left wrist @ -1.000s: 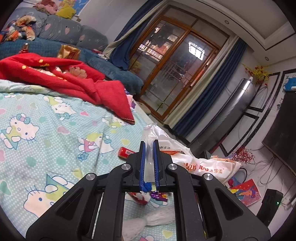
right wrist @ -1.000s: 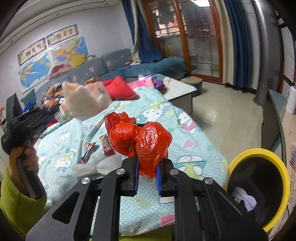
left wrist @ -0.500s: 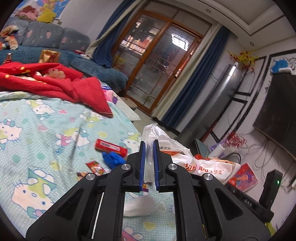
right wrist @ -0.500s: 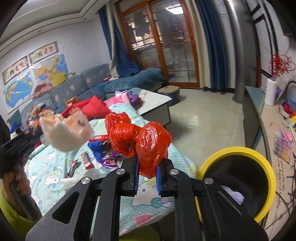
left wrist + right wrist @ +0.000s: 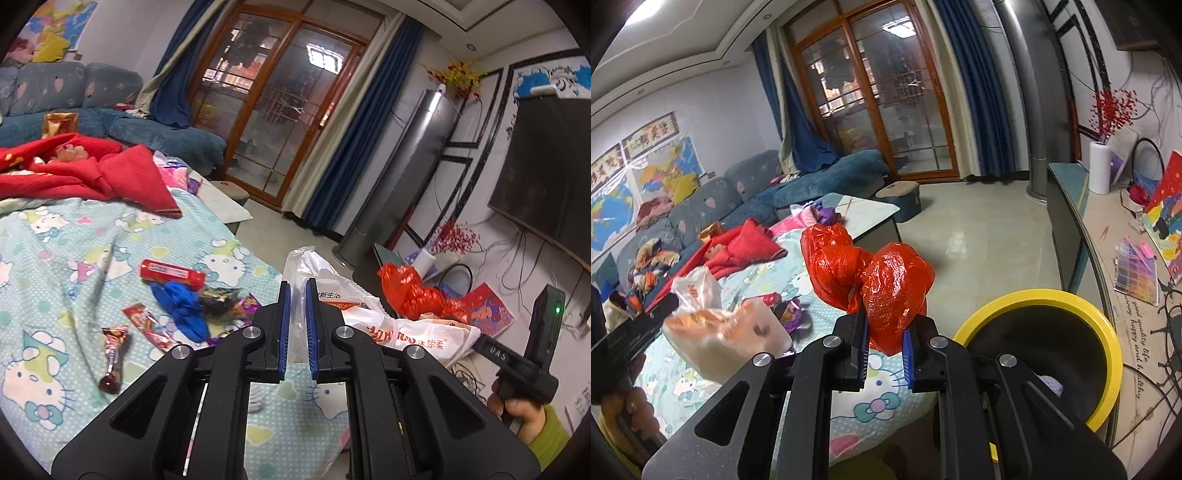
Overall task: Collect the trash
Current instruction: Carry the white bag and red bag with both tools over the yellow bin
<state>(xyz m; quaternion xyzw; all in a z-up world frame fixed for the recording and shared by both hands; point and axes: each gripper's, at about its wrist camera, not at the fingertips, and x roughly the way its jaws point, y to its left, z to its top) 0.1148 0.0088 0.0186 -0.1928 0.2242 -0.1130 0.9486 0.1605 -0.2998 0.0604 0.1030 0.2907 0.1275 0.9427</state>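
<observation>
Two hand-held grippers, each carrying a plastic bag above a cartoon-print bedspread.

The left gripper has its blue-padded jaws drawn nearly together on the neck of a white plastic bag printed with orange lettering; the bag hangs to the gripper's right, off the bed edge. The right gripper clamps the lower part of a crumpled red plastic bag, jaws parted only by the bag's thickness, held just beside the yellow-rimmed bin. On the bedspread lie a red tube, a blue wad and several snack wrappers.
</observation>
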